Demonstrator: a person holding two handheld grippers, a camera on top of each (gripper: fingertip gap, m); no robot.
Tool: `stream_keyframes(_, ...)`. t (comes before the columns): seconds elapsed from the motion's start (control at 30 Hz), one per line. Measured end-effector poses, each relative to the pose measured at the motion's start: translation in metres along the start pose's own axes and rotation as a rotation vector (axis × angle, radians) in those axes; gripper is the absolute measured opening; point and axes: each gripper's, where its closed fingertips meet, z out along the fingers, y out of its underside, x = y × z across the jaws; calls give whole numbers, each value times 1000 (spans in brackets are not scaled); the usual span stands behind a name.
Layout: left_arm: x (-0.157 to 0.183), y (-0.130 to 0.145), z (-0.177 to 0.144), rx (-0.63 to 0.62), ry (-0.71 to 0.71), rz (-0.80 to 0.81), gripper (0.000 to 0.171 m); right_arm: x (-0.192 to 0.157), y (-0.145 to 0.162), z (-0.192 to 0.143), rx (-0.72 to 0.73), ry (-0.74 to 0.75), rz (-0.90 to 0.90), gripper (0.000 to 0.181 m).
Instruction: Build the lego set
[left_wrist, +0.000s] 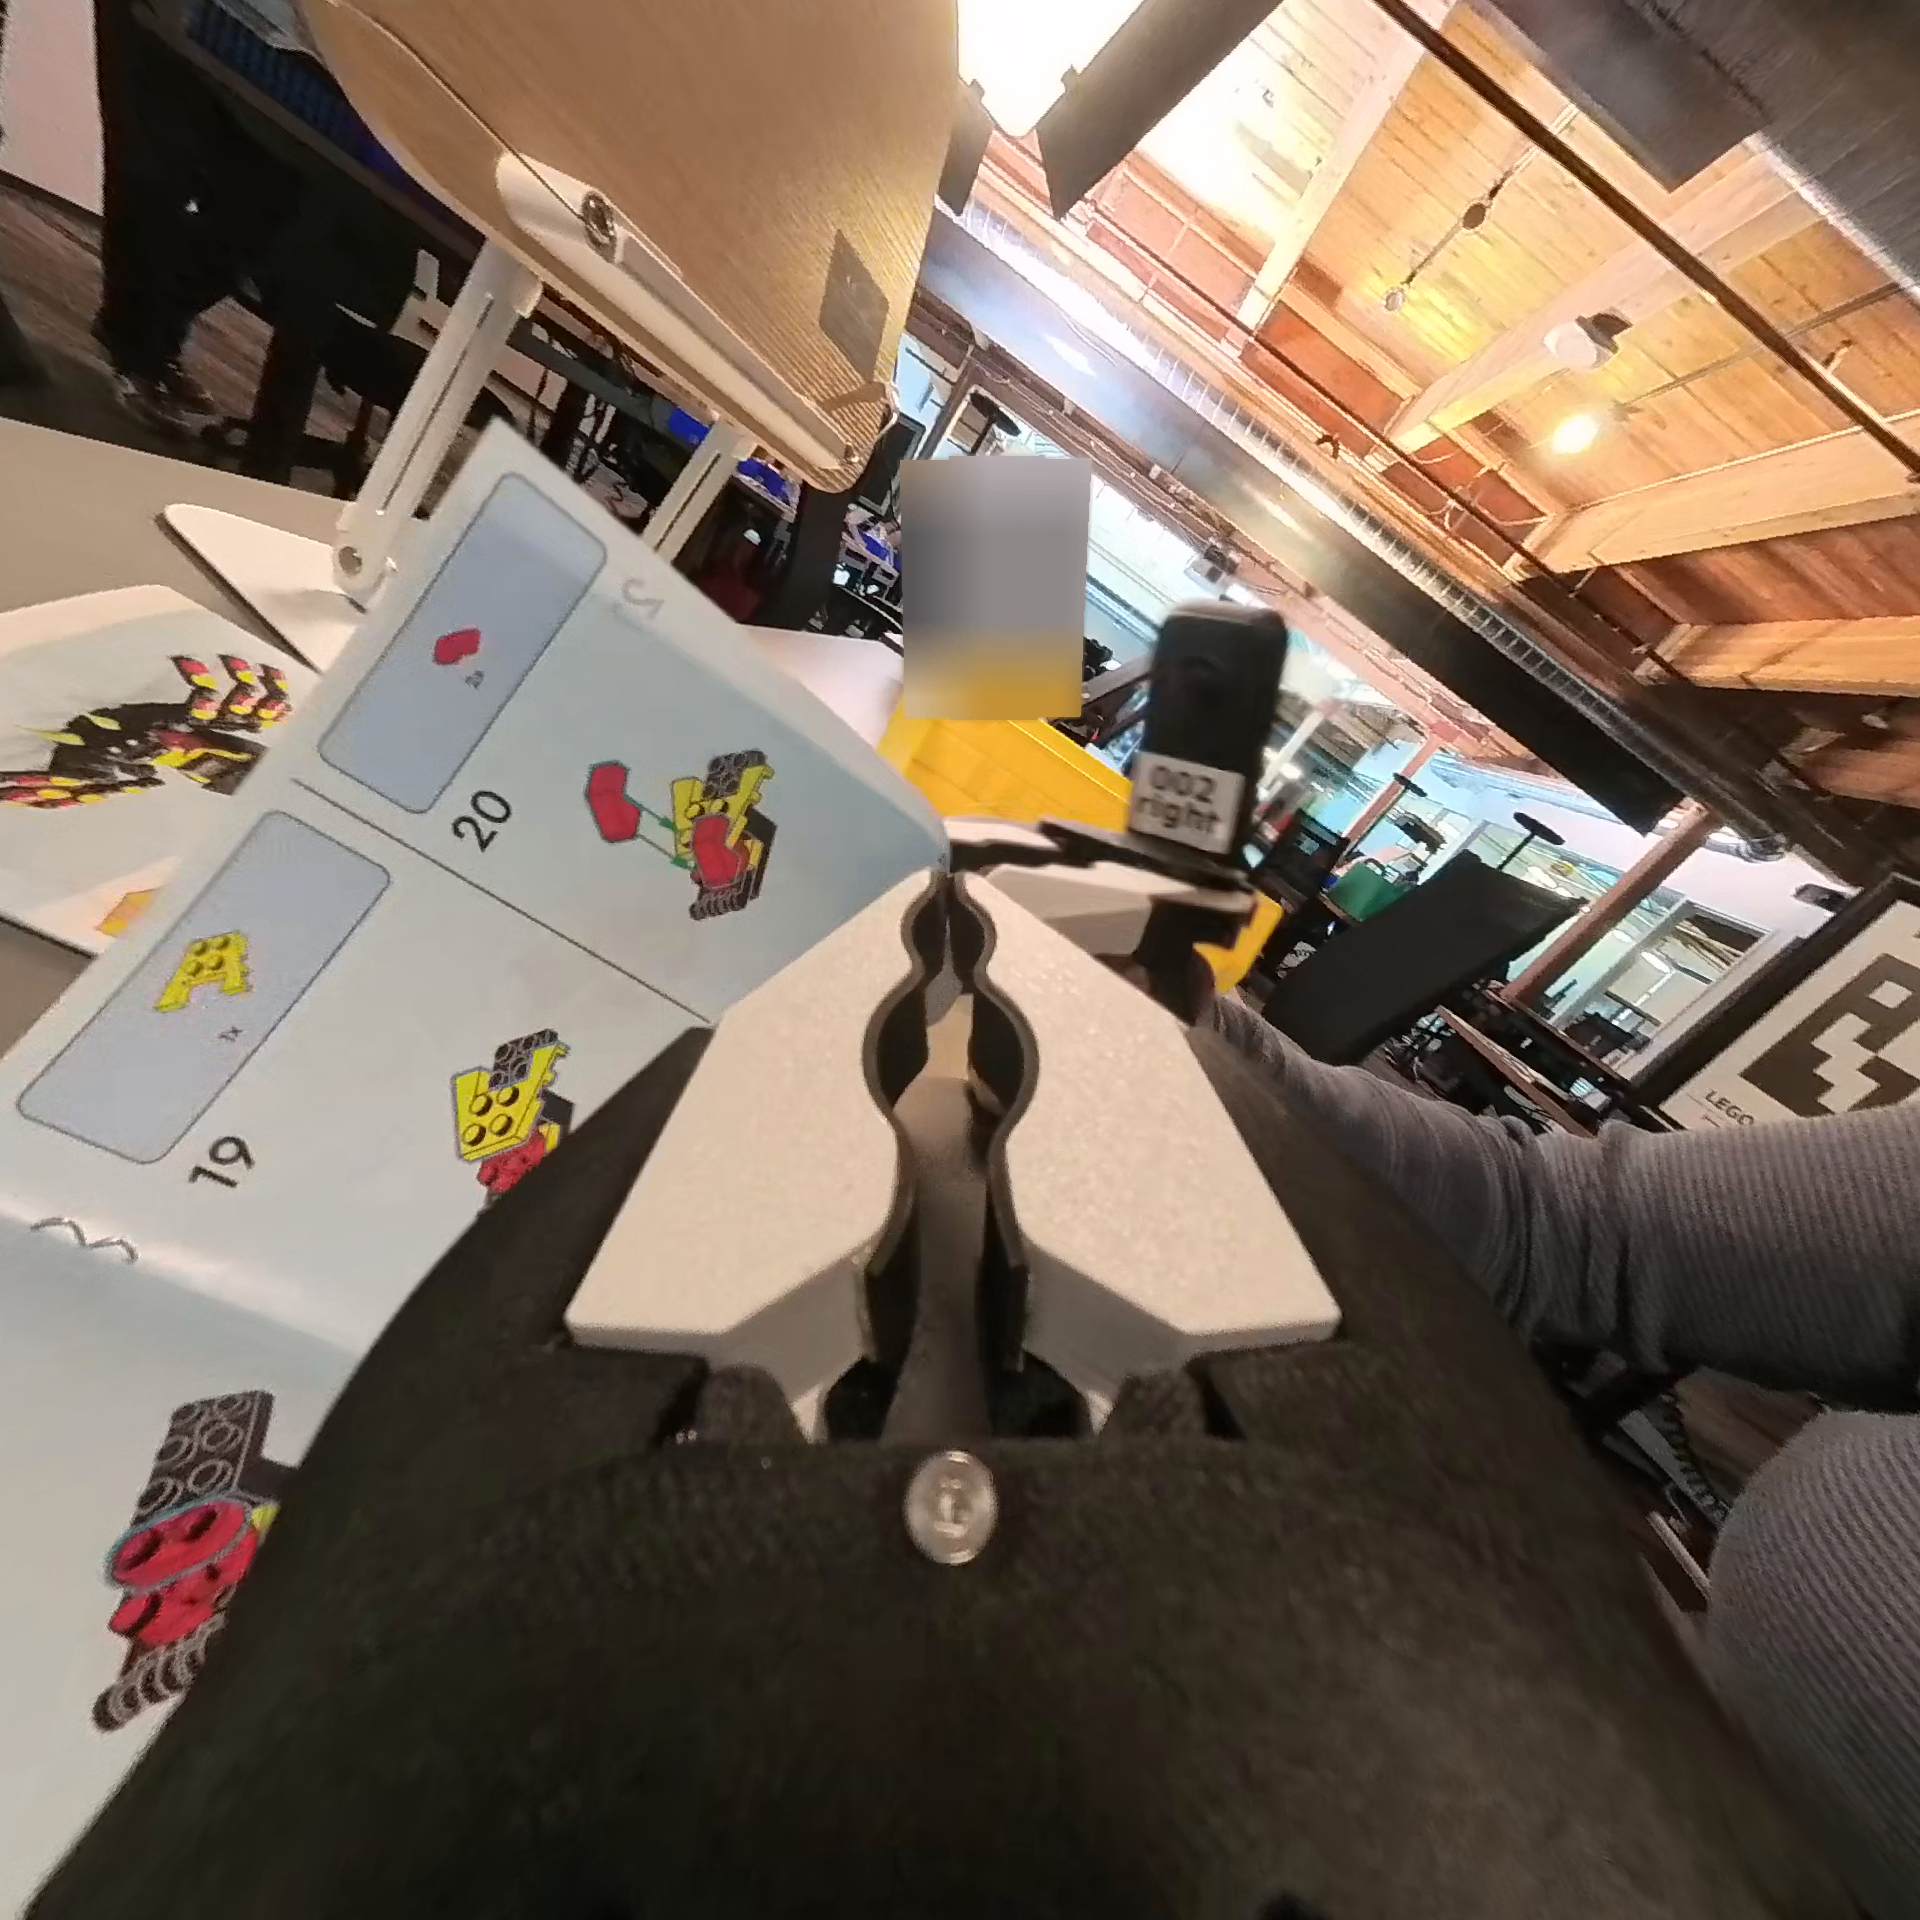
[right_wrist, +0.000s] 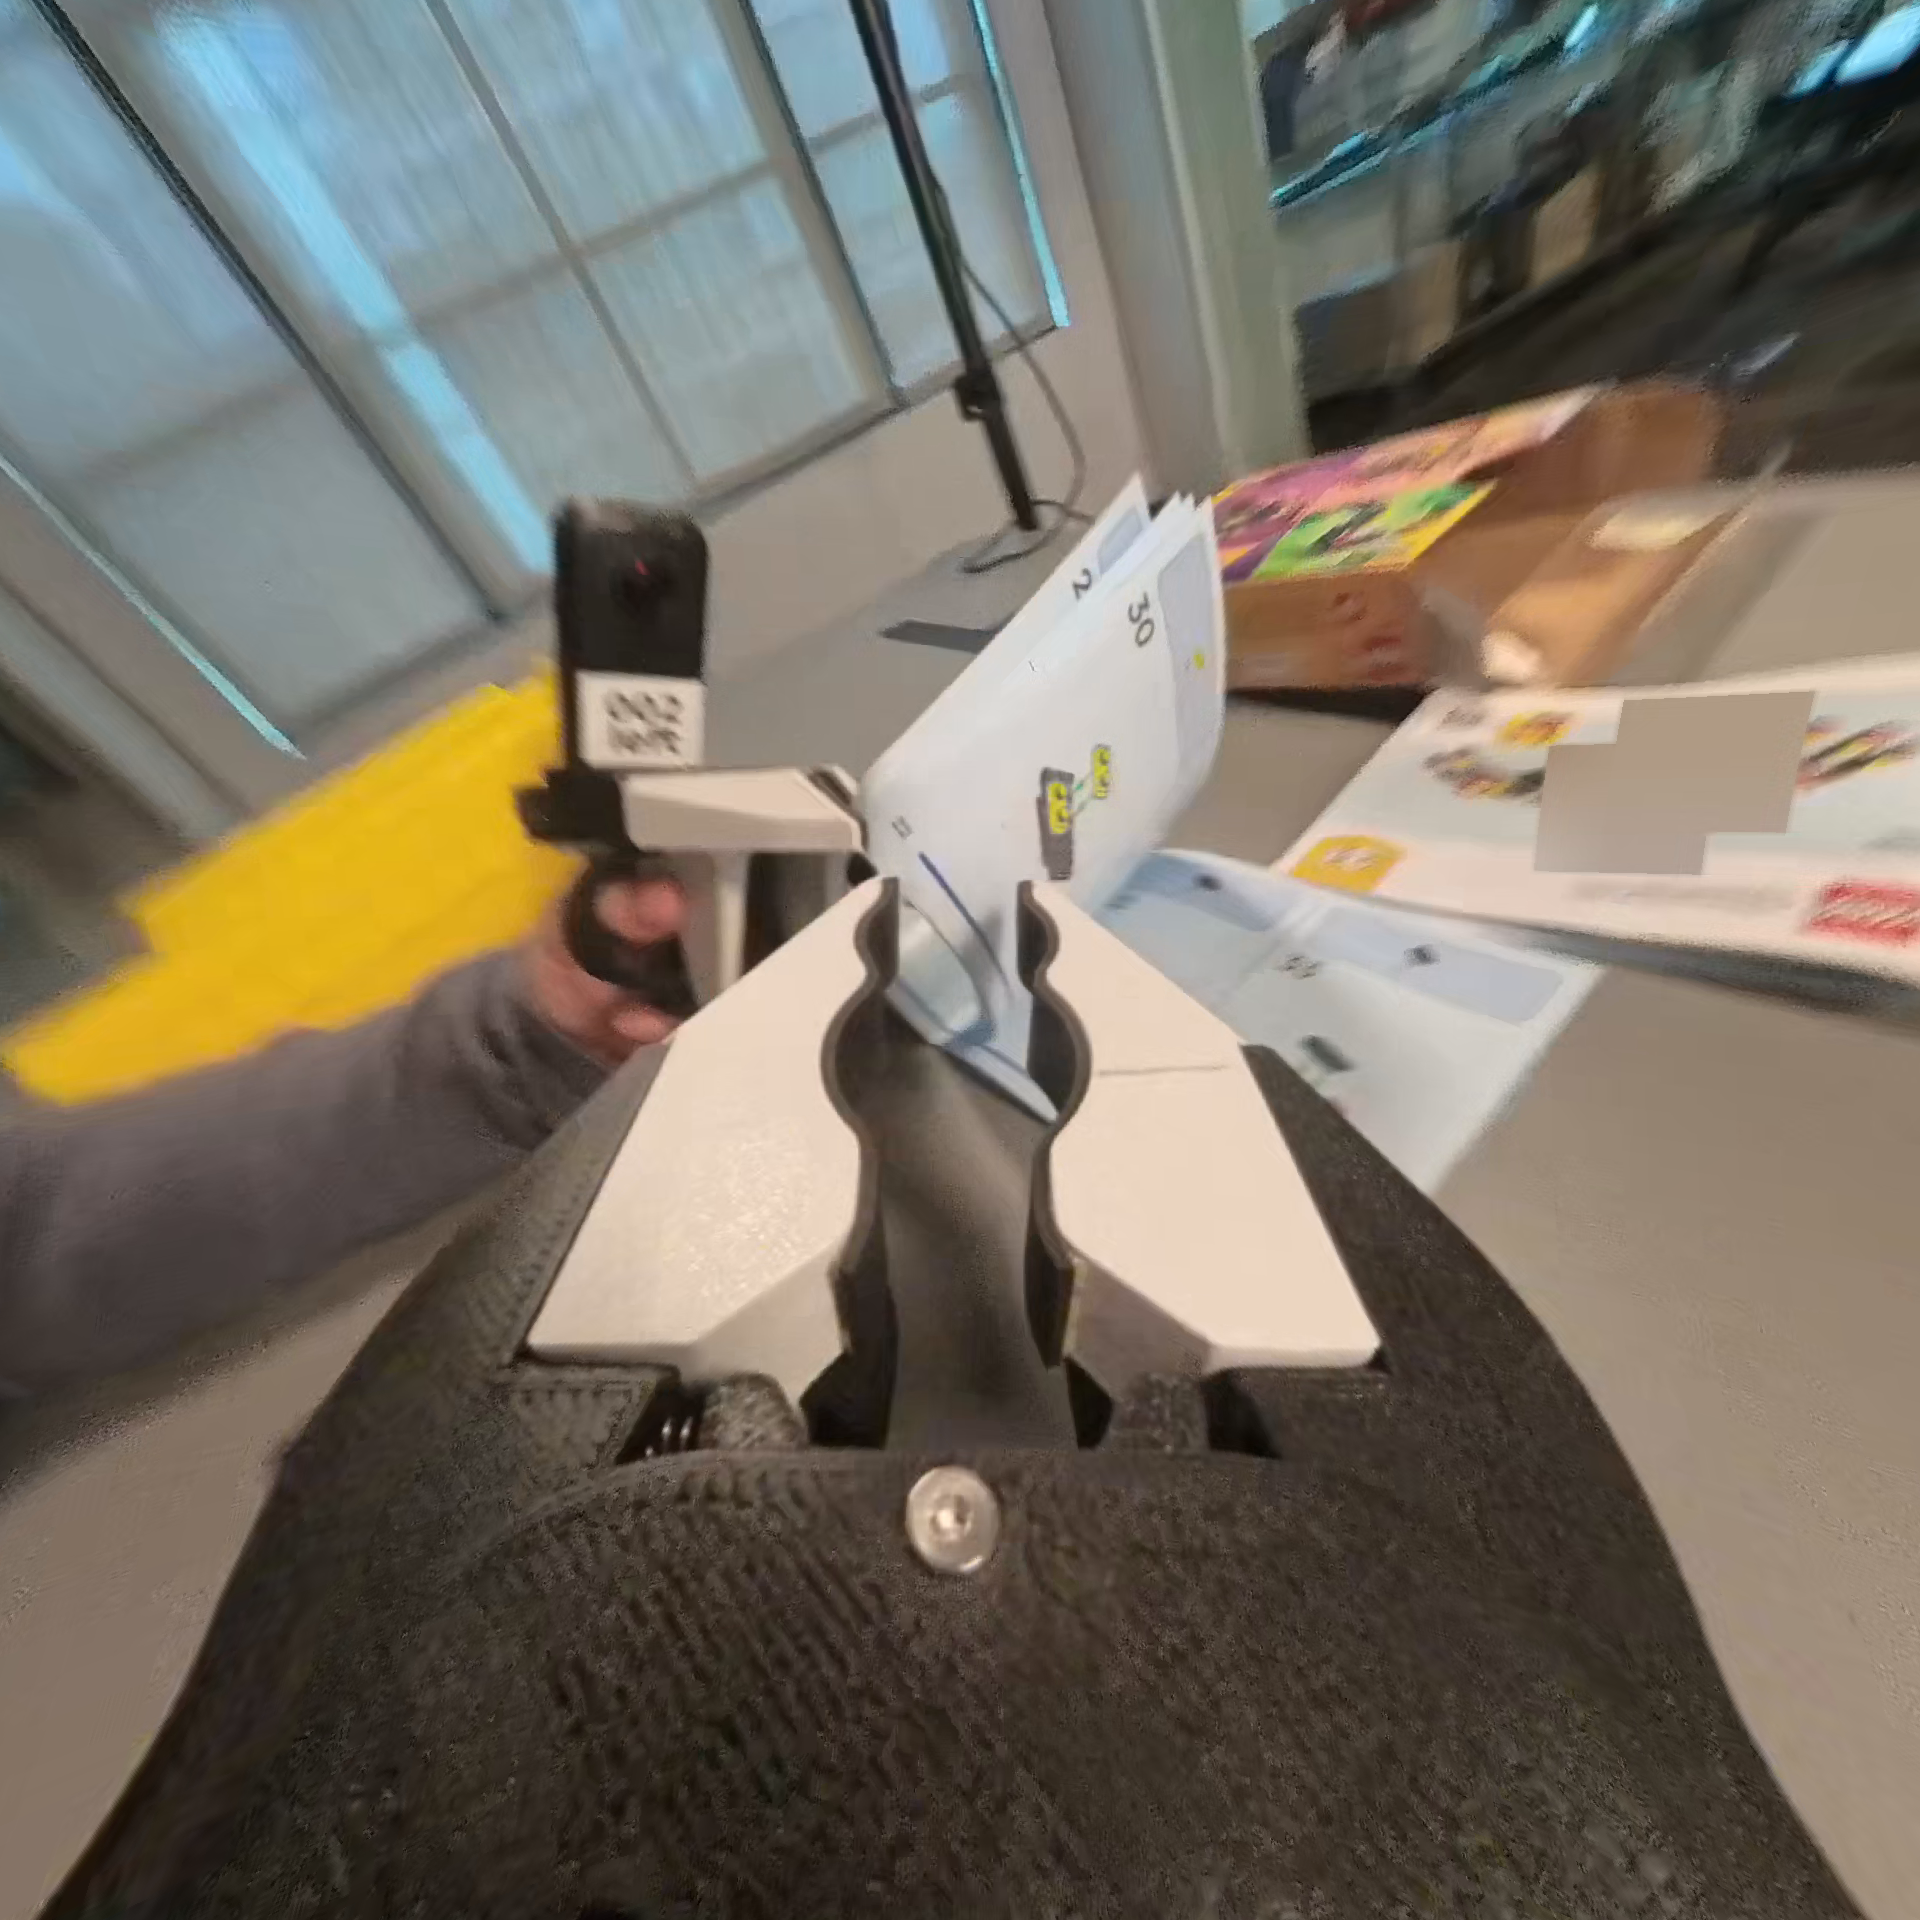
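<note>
The light blue instruction booklet (left_wrist: 499, 914) is open, with its pages lifted off the grey table. My left gripper (left_wrist: 948, 902) is shut, pinching the edge of a raised page. In the right wrist view it (right_wrist: 844, 808) holds the fanned pages (right_wrist: 1049, 748) upright at their left edge. My right gripper (right_wrist: 956, 896) is open, with the lower part of the raised page between its fingertips (right_wrist: 1049, 935) and not clamped. It also shows in the left wrist view (left_wrist: 1049, 847) just beyond my left fingertips. No loose bricks are in view.
The open set box (right_wrist: 1382, 520) and a second leaflet (right_wrist: 1455, 831) lie on the table at the right. A yellow bin (right_wrist: 312, 894) stands behind the left hand. A white lamp stand (left_wrist: 436, 436) and a tripod (right_wrist: 935, 260) stand at the table's far side. Less than 4 cm separates the two grippers' tips.
</note>
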Motion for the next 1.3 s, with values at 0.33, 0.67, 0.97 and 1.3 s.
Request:
stream_keyframes(0.33, 0, 2, 1, -15, -2, 4, 0, 17, -14, 7, 92, -157, 492, 34)
stream_keyframes(0.67, -1, 8, 5, -59, -19, 4, 0, 14, -13, 7, 78, -179, 490, 33)
stream_keyframes(0.97, -3, 10, 5, -70, -23, -25, 0, 13, -11, 5, 83, -148, 439, 6)
stream_keyframes(1.3, -3, 9, 0, -70, -23, -43, 0, 16, -7, 2, 68, -96, 410, 0)
